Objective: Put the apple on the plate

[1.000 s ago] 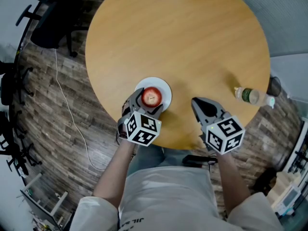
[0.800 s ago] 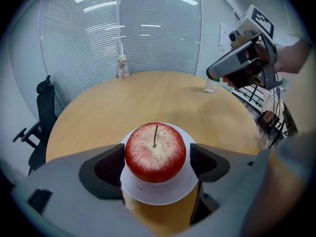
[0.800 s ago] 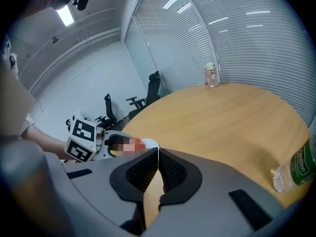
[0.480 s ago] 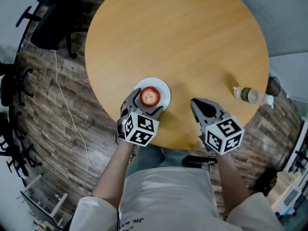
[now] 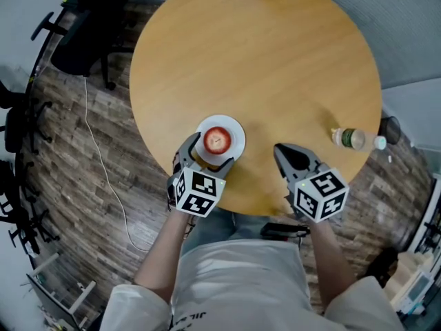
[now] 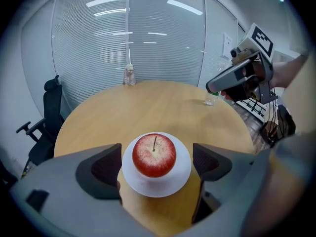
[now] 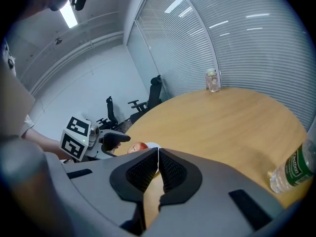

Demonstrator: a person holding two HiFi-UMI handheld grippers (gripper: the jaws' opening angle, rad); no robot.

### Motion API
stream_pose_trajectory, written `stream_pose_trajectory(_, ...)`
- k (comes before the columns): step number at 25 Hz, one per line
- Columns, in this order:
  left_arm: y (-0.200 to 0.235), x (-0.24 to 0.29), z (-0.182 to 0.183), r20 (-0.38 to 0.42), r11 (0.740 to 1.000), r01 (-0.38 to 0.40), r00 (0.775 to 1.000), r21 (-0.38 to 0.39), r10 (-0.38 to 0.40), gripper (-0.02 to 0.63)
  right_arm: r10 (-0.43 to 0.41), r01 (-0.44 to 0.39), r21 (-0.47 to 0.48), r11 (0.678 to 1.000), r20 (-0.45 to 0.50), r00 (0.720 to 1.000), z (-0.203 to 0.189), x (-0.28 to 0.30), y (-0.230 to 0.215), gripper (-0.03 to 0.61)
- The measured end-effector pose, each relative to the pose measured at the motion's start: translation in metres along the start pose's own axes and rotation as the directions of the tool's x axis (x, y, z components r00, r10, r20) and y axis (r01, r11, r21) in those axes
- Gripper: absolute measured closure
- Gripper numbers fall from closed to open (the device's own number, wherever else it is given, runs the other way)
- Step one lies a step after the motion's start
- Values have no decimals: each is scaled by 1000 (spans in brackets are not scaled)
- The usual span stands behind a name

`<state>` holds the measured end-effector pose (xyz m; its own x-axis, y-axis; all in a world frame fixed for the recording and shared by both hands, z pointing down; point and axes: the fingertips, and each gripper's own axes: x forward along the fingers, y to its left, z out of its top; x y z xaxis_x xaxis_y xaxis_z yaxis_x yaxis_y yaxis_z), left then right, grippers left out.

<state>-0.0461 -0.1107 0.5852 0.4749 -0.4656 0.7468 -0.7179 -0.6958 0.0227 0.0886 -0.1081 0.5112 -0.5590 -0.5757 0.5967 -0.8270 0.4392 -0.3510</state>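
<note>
From the head view, the only print is the black-and-white square markers on the cube of each gripper and a green label band on the clear plastic bottle (image 5: pixel 355 138) lying on its side near the right edge of the table; its wording is too small to read. The round, smooth, light-wood table (image 5: pixel 262 61) stands on a dark plank floor (image 5: pixel 69 136). The glossy red apple (image 5: pixel 217 141) sits stem-up in the middle of the small round white plate (image 5: pixel 236 130), near the table edge closest to the person. The grey plastic left gripper (image 5: pixel 205 156) hangs just on the person's side of the plate with one jaw on either side of the apple, and the grey right gripper (image 5: pixel 279 148) is well apart to the right, over bare wood. In the left gripper view the jaws have just been opening and stand wide. The apple, speckled pale on red with a thin dark stem, is between the black textured pads (image 6: pixel 106 165), with a clear gap to each. A small clear glass (image 6: pixel 129 75) stands at the far rim. In the right gripper view the two black cross-hatched pads (image 7: pixel 143 172) meet along a thin seam with nothing between them. The apple and plate show beyond them to the left, beside the left gripper. The bottle's label carries white lettering too warped to read.
</note>
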Motion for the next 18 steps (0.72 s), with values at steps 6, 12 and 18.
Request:
stream_pose_trajectory(6, 10, -31, 5, 37, 995, -26, 999, -92, 30, 240, 8, -7, -30, 1000, 20, 1000, 11, -10, 12, 548)
stream_pose_trajectory(12, 13, -68, 12, 61, 982, -72, 995, -172, 84, 441, 0, 2, -51, 999, 45, 999, 18, -24, 19, 548)
stream_pose_trajectory(18, -1, -98, 30, 148, 975, -56, 985, -213, 89, 533, 9, -5, -72, 997, 61, 998, 18, -35, 36, 548)
